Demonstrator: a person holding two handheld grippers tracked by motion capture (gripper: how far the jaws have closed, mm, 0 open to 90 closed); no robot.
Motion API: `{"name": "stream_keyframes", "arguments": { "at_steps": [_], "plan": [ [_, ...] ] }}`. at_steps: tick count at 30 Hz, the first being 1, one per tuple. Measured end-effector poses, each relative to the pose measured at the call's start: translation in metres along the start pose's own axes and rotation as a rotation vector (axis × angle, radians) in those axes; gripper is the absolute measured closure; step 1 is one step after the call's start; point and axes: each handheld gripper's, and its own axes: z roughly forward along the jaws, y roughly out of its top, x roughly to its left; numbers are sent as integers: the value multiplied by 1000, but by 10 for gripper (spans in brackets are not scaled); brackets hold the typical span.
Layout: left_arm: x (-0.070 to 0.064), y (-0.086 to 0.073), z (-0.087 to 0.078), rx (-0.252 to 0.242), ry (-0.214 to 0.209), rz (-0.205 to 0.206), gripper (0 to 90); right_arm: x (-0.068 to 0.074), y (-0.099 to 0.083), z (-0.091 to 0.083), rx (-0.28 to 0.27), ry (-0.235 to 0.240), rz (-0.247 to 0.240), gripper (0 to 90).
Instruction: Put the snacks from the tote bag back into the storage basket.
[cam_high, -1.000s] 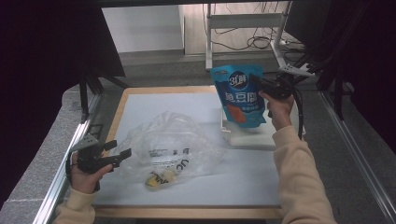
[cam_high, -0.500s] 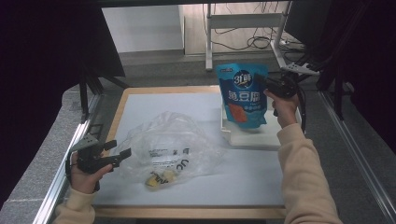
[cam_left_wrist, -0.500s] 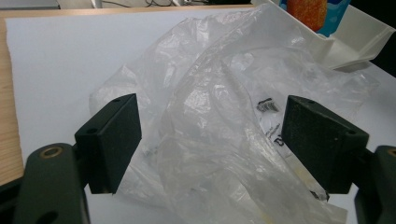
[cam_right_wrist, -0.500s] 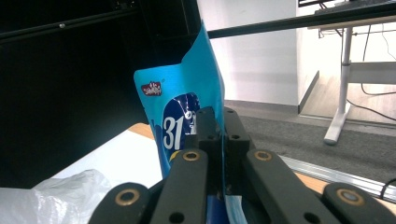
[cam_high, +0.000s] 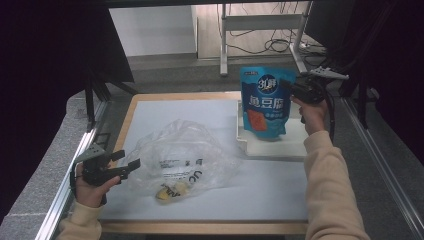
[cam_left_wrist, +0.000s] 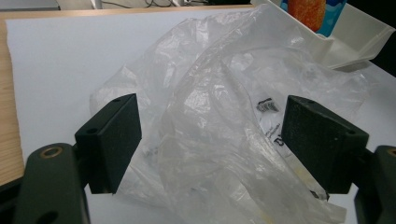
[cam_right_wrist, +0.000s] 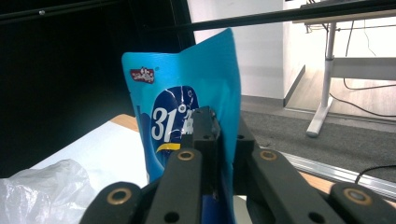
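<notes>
A blue snack pouch (cam_high: 265, 102) hangs upright above the white tray (cam_high: 275, 147) at the right of the table. My right gripper (cam_high: 290, 90) is shut on the pouch's right edge, and in the right gripper view the jaws pinch the blue pouch (cam_right_wrist: 187, 107). A crumpled clear plastic bag (cam_high: 182, 157) with something yellow (cam_high: 170, 190) inside lies at the middle left. My left gripper (cam_high: 127, 165) is open at the bag's left edge; its pads (cam_left_wrist: 116, 140) stand wide on both sides of the plastic bag (cam_left_wrist: 224, 126).
A white sheet (cam_high: 165, 115) covers the wooden table. The white tray (cam_left_wrist: 355, 32) shows beyond the bag in the left gripper view. A metal rail (cam_high: 65, 185) runs along the table's left side, and desk legs (cam_high: 222, 45) with cables stand behind it.
My right gripper has lifted the blue pouch higher and a little to the right above the tray. The left gripper and the plastic bag have stayed in place.
</notes>
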Motion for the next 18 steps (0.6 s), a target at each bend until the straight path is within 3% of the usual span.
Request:
{"name": "stream_keyframes", "arguments": {
  "at_steps": [7,18],
  "plan": [
    [-2,0,0,-1,-1,0,201,0,-6,-9,-11,-3,11,829],
    [-3,1,1,3,-7,5,202,4,-12,-21,-2,-44,19,778]
  ]
}}
